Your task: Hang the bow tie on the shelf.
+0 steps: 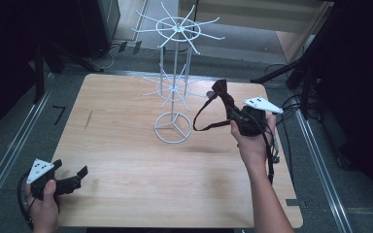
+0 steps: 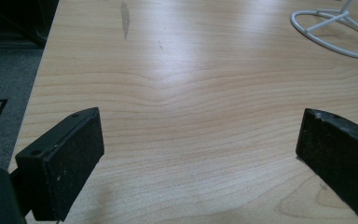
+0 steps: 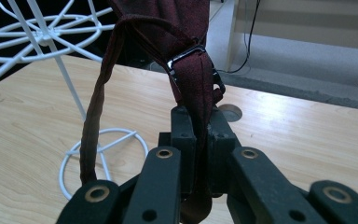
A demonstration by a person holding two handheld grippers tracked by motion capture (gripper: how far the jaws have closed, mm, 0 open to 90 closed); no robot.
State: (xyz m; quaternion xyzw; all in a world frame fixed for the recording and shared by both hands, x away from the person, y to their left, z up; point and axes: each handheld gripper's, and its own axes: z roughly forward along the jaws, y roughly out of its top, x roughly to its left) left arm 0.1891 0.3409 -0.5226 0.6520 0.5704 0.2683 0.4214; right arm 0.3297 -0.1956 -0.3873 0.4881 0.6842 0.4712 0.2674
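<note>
A dark red bow tie (image 1: 221, 91) with a thin neck strap (image 1: 205, 125) hangs off the table, clamped by my right gripper (image 1: 230, 109), which is shut on the band. In the right gripper view the jaws (image 3: 200, 117) pinch the red band just below its black buckle (image 3: 192, 57), and the strap loop (image 3: 93, 135) droops to the left. A white wire display rack (image 1: 175, 82) stands on the wooden table (image 1: 126, 160), just left of the bow tie. My left gripper (image 1: 72, 168) rests open near the table's front left corner, nothing between its pads (image 2: 70, 158).
The rack's round base ring (image 1: 173, 127) sits mid-table, with wire arms spreading at two heights; the ring (image 2: 335, 32) lies far ahead in the left gripper view. Dark stands and cables (image 1: 296, 92) crowd the floor right of the table. A small round hole (image 3: 230, 112) marks the far edge.
</note>
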